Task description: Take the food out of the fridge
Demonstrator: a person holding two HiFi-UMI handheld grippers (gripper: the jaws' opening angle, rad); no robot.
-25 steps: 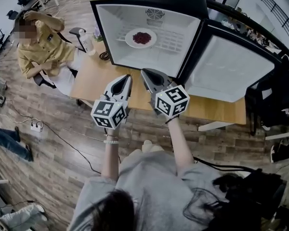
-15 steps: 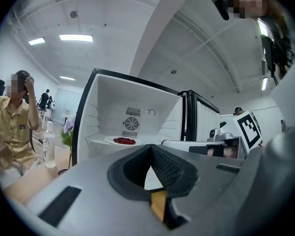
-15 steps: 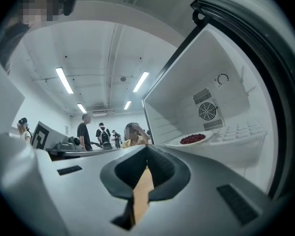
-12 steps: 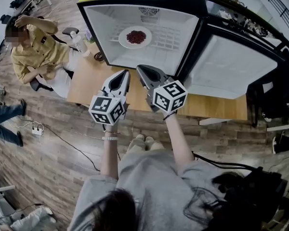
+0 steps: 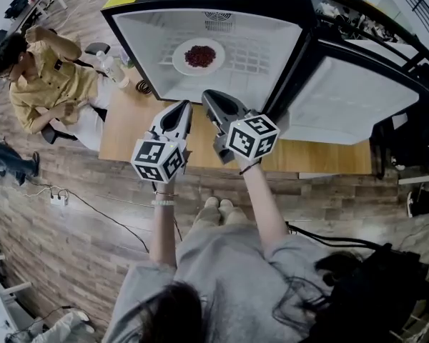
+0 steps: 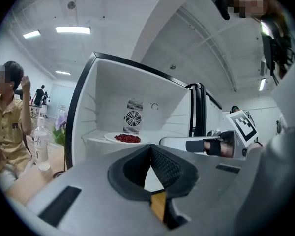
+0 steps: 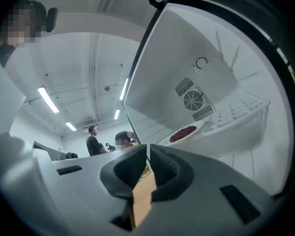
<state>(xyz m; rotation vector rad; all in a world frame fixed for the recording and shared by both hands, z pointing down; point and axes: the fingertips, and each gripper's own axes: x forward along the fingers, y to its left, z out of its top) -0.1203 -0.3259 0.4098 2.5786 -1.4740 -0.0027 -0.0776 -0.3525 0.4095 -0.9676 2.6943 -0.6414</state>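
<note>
Tightly clenched on nothing, left gripper (image 5: 184, 108) and right gripper (image 5: 209, 96), side by side just in front of the open fridge (image 5: 275, 41). Inside the fridge, on its wire shelf, plate of red food (image 5: 199, 56), with nothing between it and the jaws. Seen only from the head view: fridge door (image 5: 350, 98) swung right, wooden table (image 5: 132, 123) under the fridge. Seen only from the right gripper view: standing person (image 7: 94, 144) left of the fridge. Also left of the fridge, seated person (image 5: 50, 84) and bottle (image 5: 113, 68).

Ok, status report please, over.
Left gripper shut, empty; right gripper shut, empty. Red food on plate inside fridge, untouched. Its door open, nothing in the way.
</note>
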